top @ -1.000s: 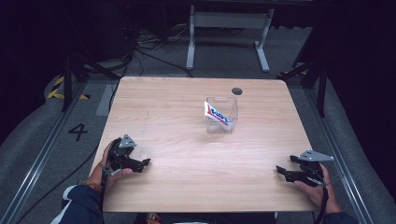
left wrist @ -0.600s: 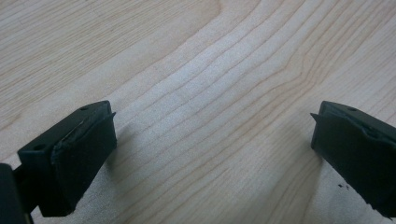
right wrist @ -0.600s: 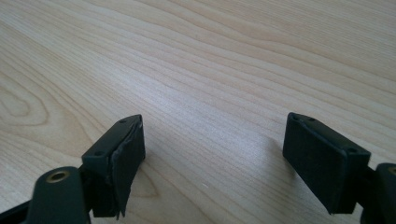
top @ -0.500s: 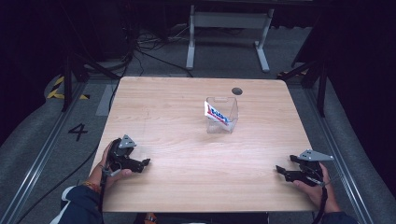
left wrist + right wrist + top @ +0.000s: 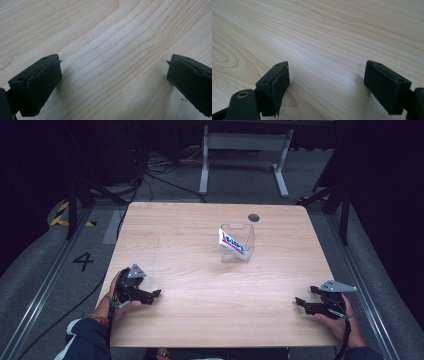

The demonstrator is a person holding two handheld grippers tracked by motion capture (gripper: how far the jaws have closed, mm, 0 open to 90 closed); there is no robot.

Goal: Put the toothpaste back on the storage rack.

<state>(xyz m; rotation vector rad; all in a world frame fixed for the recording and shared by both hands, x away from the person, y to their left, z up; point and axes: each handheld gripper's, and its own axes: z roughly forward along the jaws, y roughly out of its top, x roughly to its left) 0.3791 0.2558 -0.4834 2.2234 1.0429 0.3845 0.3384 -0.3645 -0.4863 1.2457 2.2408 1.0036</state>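
Here: left tongs point(image 5: 154, 295) and right tongs point(image 5: 301, 303) gape empty near table point(image 5: 200, 265) front edge; clear box point(image 5: 237, 243) well apart.

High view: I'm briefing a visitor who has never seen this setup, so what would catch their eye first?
Probably the clear plastic box standing alone past the middle of the light wooden table, with a white, red and blue packet leaning inside it. Next, the two black hand-held grippers at the near corners, left hand-held gripper and right hand-held gripper, each with jaws apart over bare wood.
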